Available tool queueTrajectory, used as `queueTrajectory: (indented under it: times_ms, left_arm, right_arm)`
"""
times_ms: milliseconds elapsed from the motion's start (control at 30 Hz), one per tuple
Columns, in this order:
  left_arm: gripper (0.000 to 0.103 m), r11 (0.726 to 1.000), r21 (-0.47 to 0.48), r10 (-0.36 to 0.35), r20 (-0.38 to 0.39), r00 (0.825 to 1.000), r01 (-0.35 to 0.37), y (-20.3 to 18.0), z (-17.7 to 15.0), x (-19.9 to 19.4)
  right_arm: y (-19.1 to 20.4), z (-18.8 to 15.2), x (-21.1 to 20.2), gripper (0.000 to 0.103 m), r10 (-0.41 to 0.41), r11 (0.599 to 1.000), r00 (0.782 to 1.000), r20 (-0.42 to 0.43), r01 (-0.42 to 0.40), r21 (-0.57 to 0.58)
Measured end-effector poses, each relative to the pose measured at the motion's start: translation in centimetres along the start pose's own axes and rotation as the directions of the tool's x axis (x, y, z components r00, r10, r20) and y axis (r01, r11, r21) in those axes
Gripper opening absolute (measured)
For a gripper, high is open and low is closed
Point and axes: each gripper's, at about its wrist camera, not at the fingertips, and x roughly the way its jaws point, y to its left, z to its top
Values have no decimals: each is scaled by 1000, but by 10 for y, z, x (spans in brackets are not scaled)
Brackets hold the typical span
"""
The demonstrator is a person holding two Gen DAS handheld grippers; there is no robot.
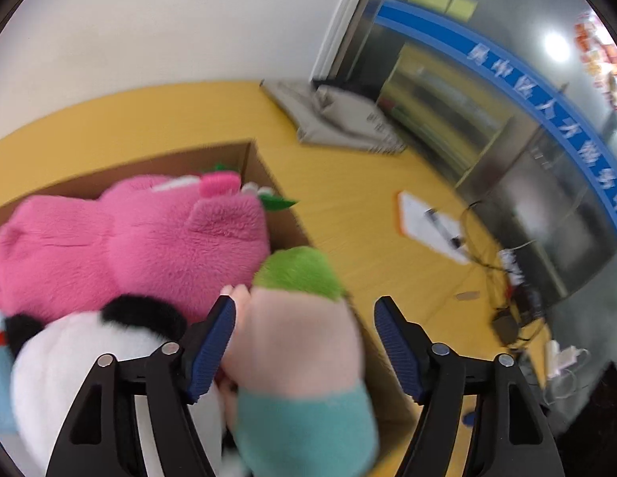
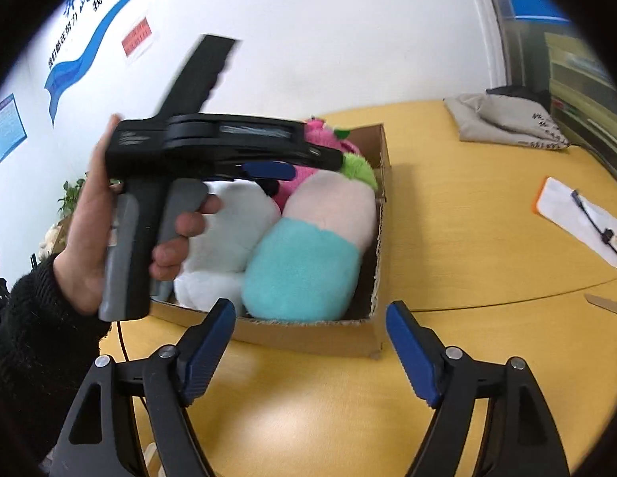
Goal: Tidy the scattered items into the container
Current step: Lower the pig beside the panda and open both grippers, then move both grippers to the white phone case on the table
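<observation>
A cardboard box (image 2: pixel 308 336) stands on the yellow table and holds plush toys: a pink one (image 1: pixel 129 246), a white and black panda (image 1: pixel 69 365), and a doll with green hair, pink face and teal body (image 1: pixel 300 349), also shown in the right wrist view (image 2: pixel 308 246). My left gripper (image 1: pixel 304 314) is open above the box, its fingers either side of the doll's head, not closed on it. It shows in the right wrist view (image 2: pixel 268 169), held in a hand. My right gripper (image 2: pixel 310 316) is open and empty, just in front of the box's near wall.
A grey folded cloth (image 2: pixel 507 123) lies at the table's far end. A white pad with an orange edge (image 2: pixel 579 218) and a pen lies at the right. Cables (image 1: pixel 507 310) lie by the table's right edge. A small cardboard scrap (image 2: pixel 602 303) lies on the table.
</observation>
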Motion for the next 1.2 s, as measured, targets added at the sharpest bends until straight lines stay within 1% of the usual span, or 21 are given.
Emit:
queueTrajectory:
  times_ms: [33, 67, 100, 133, 200, 233, 333, 400, 467, 567, 633, 733, 833, 933, 1100, 1200]
  left_arm:
    - [93, 1000, 8, 3, 35, 999, -4, -3, -7, -23]
    - [100, 1000, 18, 10, 67, 998, -11, -5, -15, -42]
    - [103, 999, 32, 21, 99, 995, -24, -8, -25, -60]
    - [103, 998, 48, 34, 128, 991, -41, -11, -35, -80]
    - [103, 995, 66, 64, 157, 985, -75, -13, -57, -112]
    - [103, 994, 64, 82, 167, 983, -94, -11, -65, -123]
    - [103, 985, 24, 163, 195, 967, -171, -1, -95, -153]
    - [103, 981, 8, 190, 193, 963, -195, 5, -112, -165]
    - [103, 977, -3, 212, 197, 957, -215, 9, -128, -173]
    - [103, 964, -15, 262, 212, 941, -265, 11, -146, -180]
    - [103, 961, -26, 272, 224, 936, -274, 11, -154, -185]
    - [103, 964, -38, 264, 232, 936, -263, 10, -162, -187]
    - [103, 964, -40, 264, 233, 936, -262, 10, -171, -186]
    - [103, 964, -42, 265, 208, 941, -262, 9, -178, -180]
    - [103, 963, -10, 267, 177, 947, -270, 2, -195, -175]
    - [103, 968, -5, 250, 152, 956, -252, 0, -207, -172]
  right_arm:
    - [3, 0, -3, 79, -10, 1000, 1000, 7, 10, -5]
    - [8, -1, -9, 80, -29, 999, 999, 18, 29, -18]
    - [13, -3, -13, 80, -43, 999, 999, 24, 44, -28]
    - [17, -3, -12, 80, -62, 997, 998, 25, 63, -41]
    - [26, -3, -12, 80, -117, 991, 992, 37, 119, -60]
    - [30, -4, -13, 80, -132, 989, 990, 45, 134, -61]
    - [38, -2, -13, 80, -145, 988, 987, 67, 149, -50]
    - [47, -5, -18, 80, -155, 986, 985, 80, 159, -49]
    - [54, -8, -18, 80, -167, 983, 983, 82, 172, -62]
    - [64, -12, -21, 80, -178, 980, 981, 74, 184, -80]
    - [69, -15, -23, 80, -188, 977, 980, 71, 194, -94]
    - [78, -20, -27, 80, -211, 969, 975, 68, 218, -112]
    - [83, -24, -28, 80, -212, 968, 975, 63, 218, -124]
    - [89, -28, -27, 80, -204, 968, 977, 60, 210, -134]
    - [96, -34, -26, 80, -189, 969, 980, 54, 195, -152]
    - [93, -38, -27, 80, -188, 971, 981, 42, 192, -141]
